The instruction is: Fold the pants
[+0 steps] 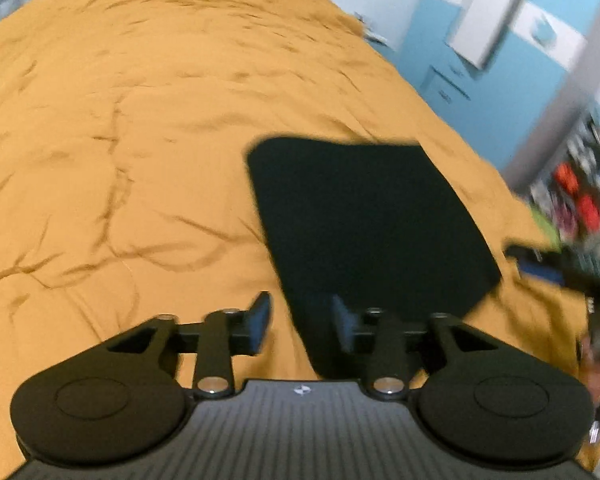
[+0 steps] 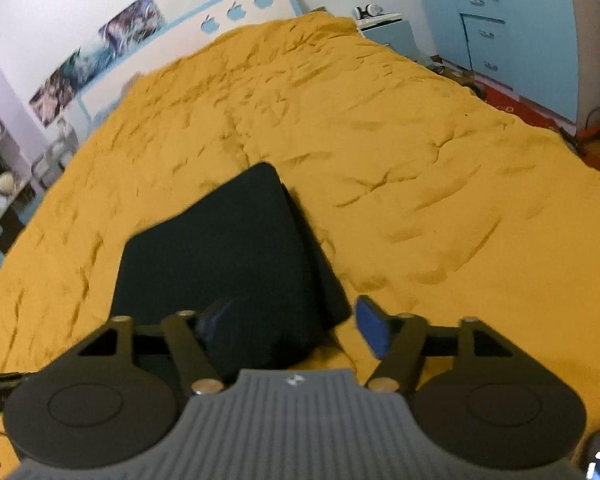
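The dark pants [image 1: 364, 220] lie folded into a flat rectangle on a mustard-yellow bedcover [image 1: 120, 120]. My left gripper [image 1: 302, 320] hangs open over the pants' near left corner, its left finger above the cover and its right finger above the cloth. In the right wrist view the pants [image 2: 220, 248] show stacked layers along their right edge. My right gripper [image 2: 294, 322] is wide open over the near right corner, with the cloth lying loose between its blue pads [image 2: 374, 326]. A blurred dark tool with a blue pad [image 1: 540, 270] shows at the right edge of the left wrist view.
The yellow cover [image 2: 420, 160] spreads wide and rumpled around the pants. A headboard with apple shapes [image 2: 236, 12] and a nightstand [image 2: 392, 32] stand at the far end. Blue cabinets [image 2: 484, 20] line the right wall, shelves [image 2: 0, 168] the left.
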Demonstrator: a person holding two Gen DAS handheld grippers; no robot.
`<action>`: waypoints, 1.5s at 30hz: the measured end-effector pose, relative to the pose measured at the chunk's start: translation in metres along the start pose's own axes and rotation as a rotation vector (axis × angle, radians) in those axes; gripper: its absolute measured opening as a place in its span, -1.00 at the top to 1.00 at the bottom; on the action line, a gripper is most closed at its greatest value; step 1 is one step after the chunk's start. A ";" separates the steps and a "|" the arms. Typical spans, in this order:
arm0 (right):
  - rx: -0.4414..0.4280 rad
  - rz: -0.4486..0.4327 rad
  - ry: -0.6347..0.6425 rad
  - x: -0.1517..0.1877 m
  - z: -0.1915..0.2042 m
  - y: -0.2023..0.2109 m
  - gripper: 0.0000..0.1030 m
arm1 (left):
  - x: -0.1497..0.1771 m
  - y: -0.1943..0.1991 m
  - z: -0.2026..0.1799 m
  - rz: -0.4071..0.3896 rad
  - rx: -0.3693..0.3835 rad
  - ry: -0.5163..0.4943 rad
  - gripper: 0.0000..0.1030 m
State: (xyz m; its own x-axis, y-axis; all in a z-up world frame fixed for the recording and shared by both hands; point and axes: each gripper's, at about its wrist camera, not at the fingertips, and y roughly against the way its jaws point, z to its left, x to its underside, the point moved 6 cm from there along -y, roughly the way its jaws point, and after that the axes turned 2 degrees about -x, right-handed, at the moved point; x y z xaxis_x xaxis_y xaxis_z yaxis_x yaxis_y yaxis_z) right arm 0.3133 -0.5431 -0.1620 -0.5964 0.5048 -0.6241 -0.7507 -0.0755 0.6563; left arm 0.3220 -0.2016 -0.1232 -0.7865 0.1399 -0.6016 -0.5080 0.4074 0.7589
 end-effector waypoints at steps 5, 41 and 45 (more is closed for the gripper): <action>-0.032 0.015 -0.075 -0.005 -0.009 -0.017 -0.46 | -0.025 -0.029 0.025 0.001 0.065 0.179 -0.22; -0.221 0.086 -0.260 -0.006 -0.033 -0.096 -0.02 | -0.028 -0.125 0.062 0.171 0.294 0.539 0.09; -0.225 0.084 -0.251 -0.006 -0.030 -0.093 0.17 | -0.017 -0.116 0.056 0.172 0.298 0.527 0.18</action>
State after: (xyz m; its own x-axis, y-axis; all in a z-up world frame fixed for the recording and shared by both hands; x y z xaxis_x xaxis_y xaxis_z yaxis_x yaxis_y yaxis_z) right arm 0.3781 -0.5651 -0.2326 -0.5913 0.6824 -0.4297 -0.7624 -0.2995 0.5736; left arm 0.4137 -0.2004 -0.2153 -0.9542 -0.2069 -0.2160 -0.2991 0.6635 0.6858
